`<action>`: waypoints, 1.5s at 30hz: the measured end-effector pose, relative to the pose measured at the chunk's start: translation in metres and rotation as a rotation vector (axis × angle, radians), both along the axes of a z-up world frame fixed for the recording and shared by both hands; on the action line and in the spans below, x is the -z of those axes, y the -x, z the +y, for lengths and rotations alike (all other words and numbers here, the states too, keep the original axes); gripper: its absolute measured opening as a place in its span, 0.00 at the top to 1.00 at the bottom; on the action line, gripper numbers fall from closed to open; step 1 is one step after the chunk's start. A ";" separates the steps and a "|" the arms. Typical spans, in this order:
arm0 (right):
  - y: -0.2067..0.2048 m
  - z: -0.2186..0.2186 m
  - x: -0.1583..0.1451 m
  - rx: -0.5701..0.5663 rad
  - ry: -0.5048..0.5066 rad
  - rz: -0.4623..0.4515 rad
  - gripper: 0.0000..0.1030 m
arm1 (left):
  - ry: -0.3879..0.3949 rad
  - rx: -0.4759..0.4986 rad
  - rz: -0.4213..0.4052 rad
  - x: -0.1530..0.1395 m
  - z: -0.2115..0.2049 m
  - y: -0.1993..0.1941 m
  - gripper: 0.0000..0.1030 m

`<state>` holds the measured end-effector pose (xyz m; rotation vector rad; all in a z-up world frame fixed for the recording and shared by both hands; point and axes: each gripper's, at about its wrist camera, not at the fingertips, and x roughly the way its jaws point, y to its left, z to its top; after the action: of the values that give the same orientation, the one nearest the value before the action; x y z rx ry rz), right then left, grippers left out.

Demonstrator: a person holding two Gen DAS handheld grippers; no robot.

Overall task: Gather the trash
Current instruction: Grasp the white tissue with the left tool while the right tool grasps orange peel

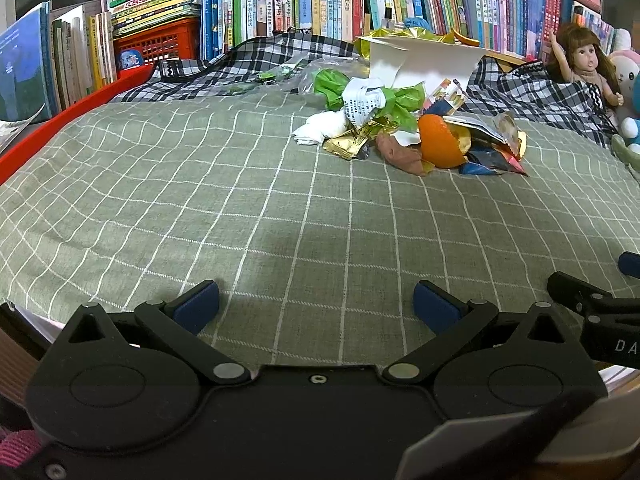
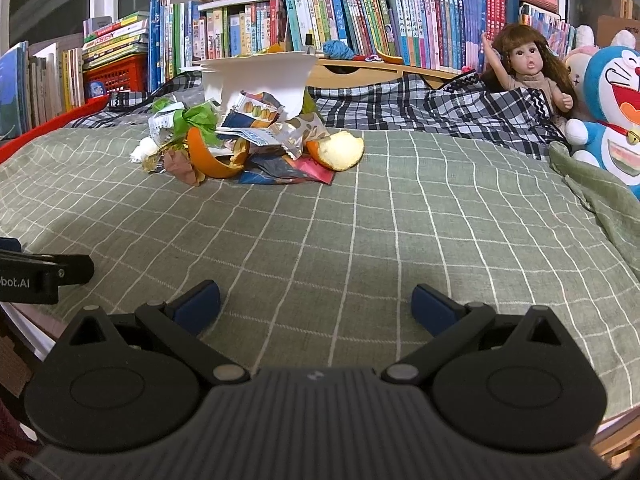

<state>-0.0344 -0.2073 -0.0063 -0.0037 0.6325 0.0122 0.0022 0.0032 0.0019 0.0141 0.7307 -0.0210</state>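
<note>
Bed with a green checked cover, wall of books behind it, dark plaid blanket bunched along the far edge.

Left gripper: jaws spread wide, nothing between them, hovering low over bare cover at the near edge. Right gripper: same, wide open and empty. Each shows up at the margin of the other's view, so they sit side by side. Probably a ready pose with nothing picked yet.

Trash pile sits well ahead of both, near the far side of the bed, bunched in one heap: orange peel, green paper, a printed receipt, white tissue, gold foil, snack wrappers. A white paper container stands behind the heap, likely the bin for it.

View differences: the right view shows a second peel piece, pith up, at the pile's right end; the left view doesn't show it clearly. The right view also shows the blue plush toy in full beside the doll. The left view shows the tissue and foil better, plus the red bed rail.
</note>
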 end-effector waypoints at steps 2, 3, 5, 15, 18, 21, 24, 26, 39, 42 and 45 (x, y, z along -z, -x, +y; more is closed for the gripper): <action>-0.002 -0.001 -0.002 -0.009 -0.008 0.011 0.00 | 0.006 0.006 0.015 -0.003 0.000 -0.002 0.00; -0.003 -0.003 -0.004 -0.012 -0.022 0.015 0.00 | 0.018 0.016 0.024 -0.005 0.000 -0.003 0.00; -0.005 -0.007 -0.009 -0.024 -0.061 0.015 0.00 | 0.050 0.049 0.013 -0.011 0.002 -0.002 0.00; -0.054 -0.019 -0.044 -0.055 -0.079 -0.046 0.05 | 0.088 0.062 -0.114 -0.046 0.016 -0.030 0.01; -0.076 -0.027 -0.046 -0.036 -0.108 -0.036 0.10 | 0.120 0.027 -0.105 -0.048 0.026 -0.056 0.08; -0.097 -0.037 -0.047 0.003 -0.137 -0.027 0.16 | 0.164 -0.024 -0.083 -0.046 0.038 -0.083 0.18; -0.114 -0.052 -0.046 0.063 -0.169 -0.006 0.24 | 0.230 -0.039 -0.047 -0.040 0.051 -0.107 0.31; -0.125 -0.060 -0.041 0.091 -0.184 0.020 0.28 | 0.249 -0.051 -0.035 -0.035 0.056 -0.120 0.34; -0.172 -0.064 -0.013 0.104 -0.297 0.095 0.35 | 0.203 -0.078 -0.022 -0.001 0.037 -0.162 0.20; -0.180 -0.060 -0.010 0.095 -0.290 0.095 0.35 | 0.210 -0.089 -0.034 0.001 0.034 -0.167 0.19; -0.182 -0.058 -0.011 0.077 -0.297 0.091 0.45 | 0.230 -0.098 -0.047 0.002 0.032 -0.170 0.24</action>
<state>0.1480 -0.2653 0.0046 0.3091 0.7165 0.0322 0.1720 0.0352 -0.0003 -0.2401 0.6783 -0.0106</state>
